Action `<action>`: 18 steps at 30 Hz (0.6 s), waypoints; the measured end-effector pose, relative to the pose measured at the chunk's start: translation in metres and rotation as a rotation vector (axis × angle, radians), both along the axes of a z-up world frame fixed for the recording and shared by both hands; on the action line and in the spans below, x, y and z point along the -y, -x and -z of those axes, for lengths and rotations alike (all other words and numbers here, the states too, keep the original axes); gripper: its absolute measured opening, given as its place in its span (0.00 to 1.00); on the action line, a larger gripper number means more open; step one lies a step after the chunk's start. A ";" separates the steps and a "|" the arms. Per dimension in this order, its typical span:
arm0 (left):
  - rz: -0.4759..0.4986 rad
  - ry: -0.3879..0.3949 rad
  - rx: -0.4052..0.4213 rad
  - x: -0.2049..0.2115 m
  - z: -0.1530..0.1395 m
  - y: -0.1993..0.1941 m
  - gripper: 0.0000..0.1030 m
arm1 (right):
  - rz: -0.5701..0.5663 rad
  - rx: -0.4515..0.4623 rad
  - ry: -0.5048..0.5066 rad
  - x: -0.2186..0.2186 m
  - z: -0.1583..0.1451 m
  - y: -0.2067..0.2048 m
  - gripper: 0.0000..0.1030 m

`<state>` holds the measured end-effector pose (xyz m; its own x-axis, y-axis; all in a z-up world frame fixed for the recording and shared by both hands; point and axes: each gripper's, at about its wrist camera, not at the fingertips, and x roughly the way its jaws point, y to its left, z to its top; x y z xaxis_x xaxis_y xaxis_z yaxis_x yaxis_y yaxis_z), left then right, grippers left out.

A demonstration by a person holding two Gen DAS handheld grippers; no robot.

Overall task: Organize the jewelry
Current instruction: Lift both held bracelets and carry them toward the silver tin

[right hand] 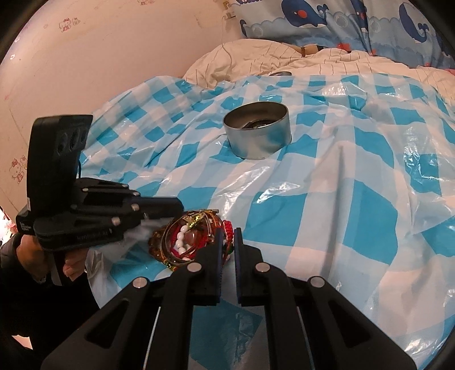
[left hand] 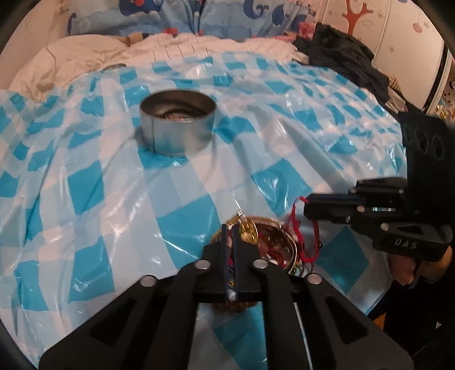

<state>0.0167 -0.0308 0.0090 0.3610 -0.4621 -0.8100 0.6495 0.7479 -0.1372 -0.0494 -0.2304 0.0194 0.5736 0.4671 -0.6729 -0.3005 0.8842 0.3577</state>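
A pile of jewelry (right hand: 187, 242), with gold bangles, white beads and red cords, lies on the blue checked plastic sheet (right hand: 327, 205) near its front edge; it also shows in the left wrist view (left hand: 270, 244). My left gripper (left hand: 231, 230) is over the pile's left side, fingers nearly closed around a thin bangle. My right gripper (right hand: 228, 233) is shut on a red braided cord (right hand: 227, 236) at the pile's right side; in the left wrist view the red cord (left hand: 295, 222) hangs from its tip (left hand: 308, 205). A round metal tin (left hand: 177, 122), also in the right wrist view (right hand: 257, 131), stands further back with jewelry inside.
A white quilt (left hand: 85, 57) and a whale-print pillow (right hand: 341, 20) lie behind the sheet. Dark clothes (left hand: 347, 59) are heaped at the back right. A wall (right hand: 99, 57) runs along the left of the bed.
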 end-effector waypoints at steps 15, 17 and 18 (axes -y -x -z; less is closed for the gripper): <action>-0.002 -0.041 0.016 -0.001 0.003 0.000 0.06 | 0.015 -0.012 0.000 0.003 0.002 -0.001 0.08; 0.017 -0.054 0.020 0.003 0.006 0.003 0.12 | 0.018 -0.013 0.000 0.003 0.002 -0.001 0.08; 0.024 -0.059 0.019 0.005 0.007 0.004 0.14 | 0.019 -0.016 0.000 0.003 0.003 -0.001 0.08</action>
